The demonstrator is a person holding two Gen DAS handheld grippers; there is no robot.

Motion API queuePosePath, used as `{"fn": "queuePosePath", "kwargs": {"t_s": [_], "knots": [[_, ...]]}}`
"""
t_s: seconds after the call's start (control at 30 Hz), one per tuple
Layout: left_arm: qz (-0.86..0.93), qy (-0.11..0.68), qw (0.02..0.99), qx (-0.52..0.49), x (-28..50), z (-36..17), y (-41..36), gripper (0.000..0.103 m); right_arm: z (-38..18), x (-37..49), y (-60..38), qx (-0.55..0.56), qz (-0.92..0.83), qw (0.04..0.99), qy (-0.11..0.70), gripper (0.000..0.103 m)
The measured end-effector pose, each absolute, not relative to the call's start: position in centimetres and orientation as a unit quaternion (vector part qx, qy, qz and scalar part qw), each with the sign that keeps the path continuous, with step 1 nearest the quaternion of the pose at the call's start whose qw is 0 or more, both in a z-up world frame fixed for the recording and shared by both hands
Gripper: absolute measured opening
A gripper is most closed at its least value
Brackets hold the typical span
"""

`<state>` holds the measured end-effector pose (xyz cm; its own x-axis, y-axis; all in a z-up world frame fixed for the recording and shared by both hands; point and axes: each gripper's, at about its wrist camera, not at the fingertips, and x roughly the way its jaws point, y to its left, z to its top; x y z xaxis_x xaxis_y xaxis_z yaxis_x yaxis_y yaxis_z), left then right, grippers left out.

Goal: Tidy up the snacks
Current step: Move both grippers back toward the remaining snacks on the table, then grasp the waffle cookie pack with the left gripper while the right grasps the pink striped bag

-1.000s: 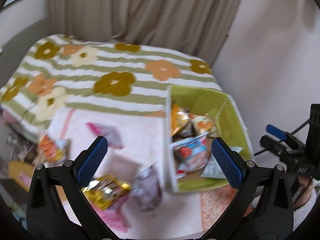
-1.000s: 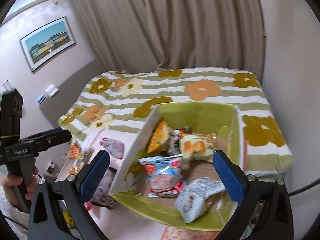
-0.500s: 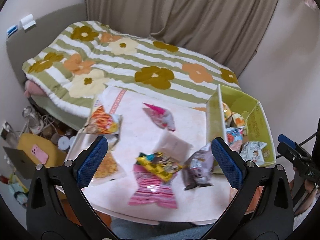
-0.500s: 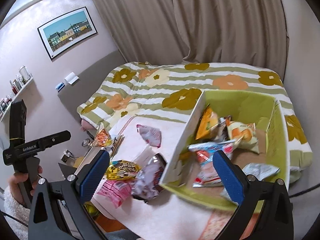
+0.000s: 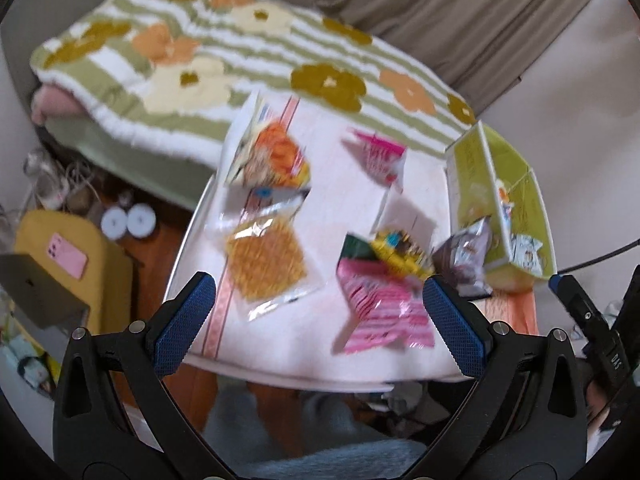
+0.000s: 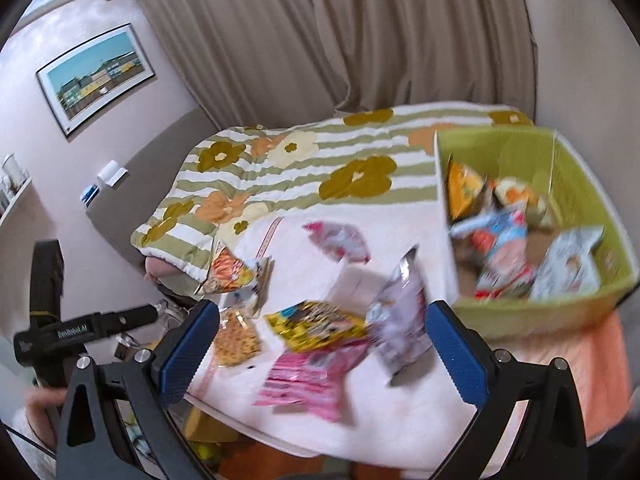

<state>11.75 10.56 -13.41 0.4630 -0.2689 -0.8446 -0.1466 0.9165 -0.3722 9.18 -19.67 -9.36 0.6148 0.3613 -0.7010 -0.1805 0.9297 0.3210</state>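
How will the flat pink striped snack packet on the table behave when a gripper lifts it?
The pink striped snack packet looks thin and crinkly, so it probably flops and weighs little. Its film may slip. The yellow packet overlapping it could shift.

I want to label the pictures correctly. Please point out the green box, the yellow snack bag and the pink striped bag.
green box [image 6: 536,316], right wrist view, on its near outer wall.
yellow snack bag [image 6: 316,326], right wrist view, on the middle of its front.
pink striped bag [image 5: 380,312], left wrist view, on its striped middle.
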Motion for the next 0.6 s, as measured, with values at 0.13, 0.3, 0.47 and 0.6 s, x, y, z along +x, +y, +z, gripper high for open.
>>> {"fn": "queuePosePath", "kwargs": {"t_s": [0.13, 0.3, 0.47, 0.6], "knots": [[-0.047, 0.546, 0.815, -0.189, 12.0, -16.3, 11.3, 0.103, -12.2, 7.8, -17.7, 0.132, 0.127, 0.882, 0.433, 0.103], [-0.061, 0.569, 0.794, -0.202, 13.5, -19.2, 11.0, 0.103, -14.9, 7.0, -16.4, 0.137, 0.101, 0.866, 0.469, 0.103], [-0.046, 0.591, 0.779, -0.207, 15.8, -22.5, 10.3, 0.103, -17.3, 7.6, -15.8, 0.133, 0.097, 0.852, 0.498, 0.103], [-0.012, 0.594, 0.775, -0.213, 17.6, -24.8, 9.9, 0.103, -19.7, 9.1, -15.4, 0.127, 0.101, 0.841, 0.516, 0.103]]}}
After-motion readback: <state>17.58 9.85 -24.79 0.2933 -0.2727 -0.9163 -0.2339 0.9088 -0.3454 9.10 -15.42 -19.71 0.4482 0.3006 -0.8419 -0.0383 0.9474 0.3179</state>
